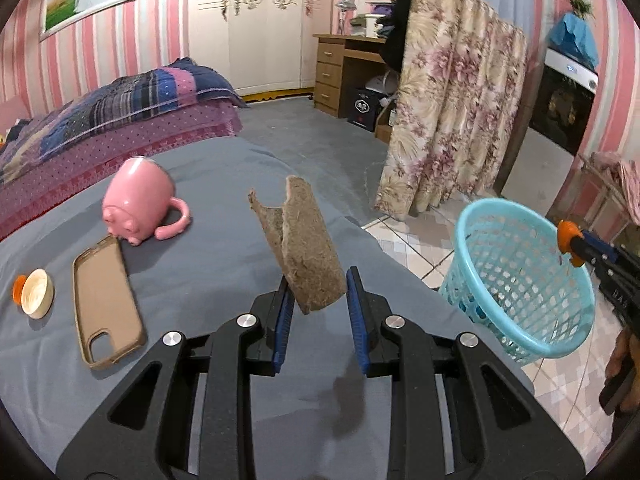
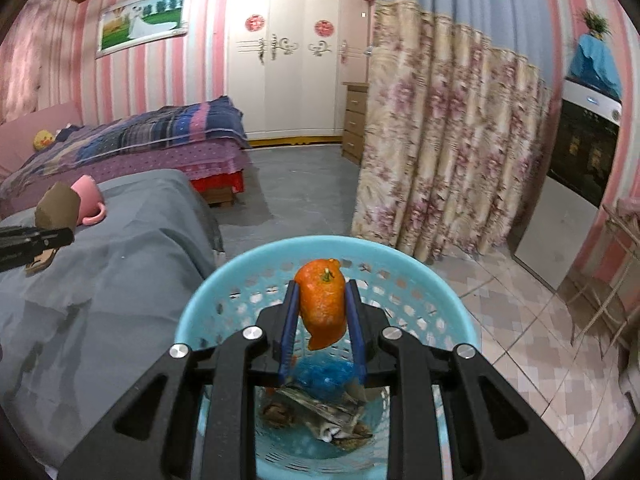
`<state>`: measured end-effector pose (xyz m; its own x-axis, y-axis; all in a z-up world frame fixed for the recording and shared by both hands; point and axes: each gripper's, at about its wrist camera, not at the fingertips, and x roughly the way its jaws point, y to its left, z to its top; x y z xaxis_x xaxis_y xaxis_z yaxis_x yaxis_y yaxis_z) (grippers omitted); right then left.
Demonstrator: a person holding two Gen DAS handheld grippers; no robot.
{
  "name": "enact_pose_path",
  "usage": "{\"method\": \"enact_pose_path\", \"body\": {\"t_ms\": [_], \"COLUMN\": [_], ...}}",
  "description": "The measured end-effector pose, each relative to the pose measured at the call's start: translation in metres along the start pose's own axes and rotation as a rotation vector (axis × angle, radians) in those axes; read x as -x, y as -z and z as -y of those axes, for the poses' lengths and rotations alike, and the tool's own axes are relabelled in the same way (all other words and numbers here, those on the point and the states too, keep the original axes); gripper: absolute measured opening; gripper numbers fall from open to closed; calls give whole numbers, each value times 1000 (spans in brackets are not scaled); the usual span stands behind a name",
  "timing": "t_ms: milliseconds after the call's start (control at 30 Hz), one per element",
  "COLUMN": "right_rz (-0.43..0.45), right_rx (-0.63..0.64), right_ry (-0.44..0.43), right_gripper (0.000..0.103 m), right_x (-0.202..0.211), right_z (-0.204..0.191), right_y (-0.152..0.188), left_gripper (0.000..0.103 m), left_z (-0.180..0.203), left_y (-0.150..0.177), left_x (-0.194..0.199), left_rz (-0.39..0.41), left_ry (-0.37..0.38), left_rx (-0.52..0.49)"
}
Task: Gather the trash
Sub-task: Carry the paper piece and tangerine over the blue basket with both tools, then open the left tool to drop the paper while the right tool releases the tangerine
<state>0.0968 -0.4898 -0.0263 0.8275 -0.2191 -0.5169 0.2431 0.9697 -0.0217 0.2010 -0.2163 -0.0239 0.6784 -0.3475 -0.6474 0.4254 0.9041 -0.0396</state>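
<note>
Now | left claw (image 1: 320, 312) grips cardboard scrap (image 1: 304, 248) | right claw (image 2: 322, 316) grips orange peel (image 2: 322, 304) over basket (image 2: 192, 320) | no legible writing

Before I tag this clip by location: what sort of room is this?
Most likely a home bedroom: a made bed with a quilt, a white wardrobe, and a wooden chest of drawers against pink striped walls.

Pink-striped walls (image 2: 132, 80), a white wardrobe (image 2: 288, 56), floral curtain (image 2: 440, 140), grey floor (image 2: 296, 188), patchwork-covered bed (image 1: 120, 112).
</note>
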Motion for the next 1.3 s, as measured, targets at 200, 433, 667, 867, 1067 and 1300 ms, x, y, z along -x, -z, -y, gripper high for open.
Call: {"method": "enact_pose_path", "body": {"t_ms": [200, 433, 667, 867, 1067, 1300], "right_rz": [-5, 5, 16, 16, 6, -1], "right_rx": [-34, -69, -54, -82, -83, -83], "right_ry": [23, 29, 52, 82, 85, 66], "right_gripper": [24, 24, 24, 24, 24, 24], "right_x": [0, -3, -2, 1, -2, -11], "right_z": [19, 35, 46, 66, 69, 57], "right_y": [11, 15, 13, 14, 18, 18], "left_gripper": [25, 25, 25, 31, 80, 97], "left_z": [27, 74, 138, 171, 169, 130], "left_y": [1, -10, -22, -18, -21, -24], "left_x": [-8, -17, -29, -53, -59, -42], "left_rz": [2, 16, 28, -3, 23, 57], "left_ry": [52, 127, 236, 266, 225, 117], "left_rx": [-33, -85, -154, -193, -161, -104]}}
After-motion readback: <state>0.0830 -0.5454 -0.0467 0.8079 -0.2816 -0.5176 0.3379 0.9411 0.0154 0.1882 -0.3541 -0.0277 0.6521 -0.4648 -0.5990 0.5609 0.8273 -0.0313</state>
